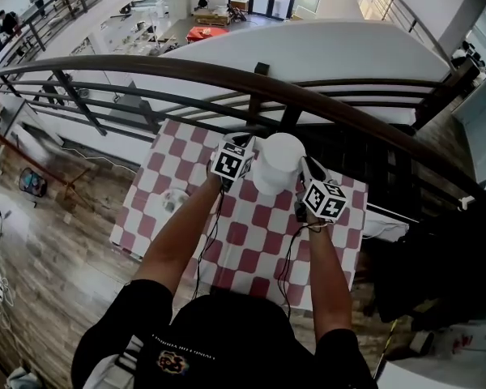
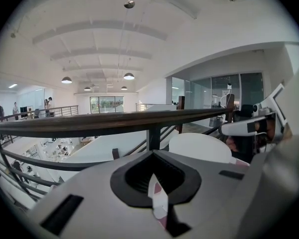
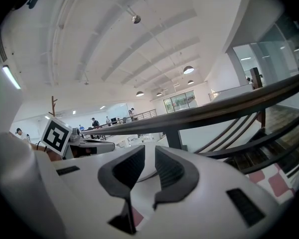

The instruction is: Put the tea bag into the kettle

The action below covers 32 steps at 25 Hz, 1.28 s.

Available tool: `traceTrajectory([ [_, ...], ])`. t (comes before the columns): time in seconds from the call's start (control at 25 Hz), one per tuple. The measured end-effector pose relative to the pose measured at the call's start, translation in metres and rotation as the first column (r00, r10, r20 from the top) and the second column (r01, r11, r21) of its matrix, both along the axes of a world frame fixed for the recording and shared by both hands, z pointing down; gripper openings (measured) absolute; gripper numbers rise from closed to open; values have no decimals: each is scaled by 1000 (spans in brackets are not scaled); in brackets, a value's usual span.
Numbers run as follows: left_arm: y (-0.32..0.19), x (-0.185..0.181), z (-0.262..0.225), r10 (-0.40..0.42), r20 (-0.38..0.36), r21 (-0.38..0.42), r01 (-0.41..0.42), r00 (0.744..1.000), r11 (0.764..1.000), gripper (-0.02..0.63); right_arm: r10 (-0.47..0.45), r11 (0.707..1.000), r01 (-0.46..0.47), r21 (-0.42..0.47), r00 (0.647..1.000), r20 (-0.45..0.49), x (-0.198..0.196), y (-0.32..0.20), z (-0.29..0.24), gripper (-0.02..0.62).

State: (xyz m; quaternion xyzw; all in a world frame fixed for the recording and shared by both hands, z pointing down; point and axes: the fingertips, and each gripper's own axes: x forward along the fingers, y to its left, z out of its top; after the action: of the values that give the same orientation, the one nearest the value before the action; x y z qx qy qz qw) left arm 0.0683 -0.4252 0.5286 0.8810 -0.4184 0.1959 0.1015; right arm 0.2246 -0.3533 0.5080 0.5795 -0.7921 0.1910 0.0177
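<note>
A white kettle (image 1: 279,160) with a domed lid stands at the far side of the red-and-white checked table (image 1: 251,241). My left gripper (image 1: 243,142) is close against its left side, my right gripper (image 1: 309,168) close against its right. In the left gripper view the dark pads of the left gripper (image 2: 153,157) meet at their tips with nothing seen between them, and the kettle lid (image 2: 199,146) lies just beyond. The right gripper (image 3: 148,156) has a narrow gap between its pads, and the white kettle (image 3: 148,169) shows through it. I cannot make out a tea bag.
A dark curved handrail (image 1: 251,79) with metal bars runs right behind the table, with a drop to a lower floor past it. A small pale round object (image 1: 176,201) lies on the table's left part. Cables hang from both grippers over the cloth.
</note>
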Motion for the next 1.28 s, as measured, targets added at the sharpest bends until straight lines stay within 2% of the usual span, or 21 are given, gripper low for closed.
traceTrajectory([
  [0.32, 0, -1, 1, -13, -18, -1, 13, 1000, 1000, -2, 39, 999, -39, -14, 999, 21, 4, 4, 2, 54],
  [0.56, 1, -2, 1, -21, -34, -2, 21, 999, 1000, -2, 41, 998, -37, -49, 995, 93, 4, 6, 3, 60],
  [0.72, 1, -3, 1, -21, -41, -4, 21, 999, 1000, -2, 35, 999, -33, -14, 990, 137, -4, 4, -13, 60],
  [0.92, 1, -3, 1, -14, -23, 3, 14, 1000, 1000, -2, 19, 997, -28, 67, 992, 121, -16, 1, -44, 60],
  [1.12, 2, -3, -1, -22, -22, 12, 22, 1000, 1000, -2, -30, 990, 13, 143, 993, 118, -35, -4, -75, 60],
  [1.2, 2, -2, -2, -20, -16, 15, 20, 1000, 1000, -2, -98, 983, 76, 168, 987, 126, -52, -5, -87, 60],
  [1.28, 2, -2, -3, -23, -20, 15, 23, 1000, 1000, -2, -201, 968, 180, 177, 974, 109, -79, -3, -95, 60],
])
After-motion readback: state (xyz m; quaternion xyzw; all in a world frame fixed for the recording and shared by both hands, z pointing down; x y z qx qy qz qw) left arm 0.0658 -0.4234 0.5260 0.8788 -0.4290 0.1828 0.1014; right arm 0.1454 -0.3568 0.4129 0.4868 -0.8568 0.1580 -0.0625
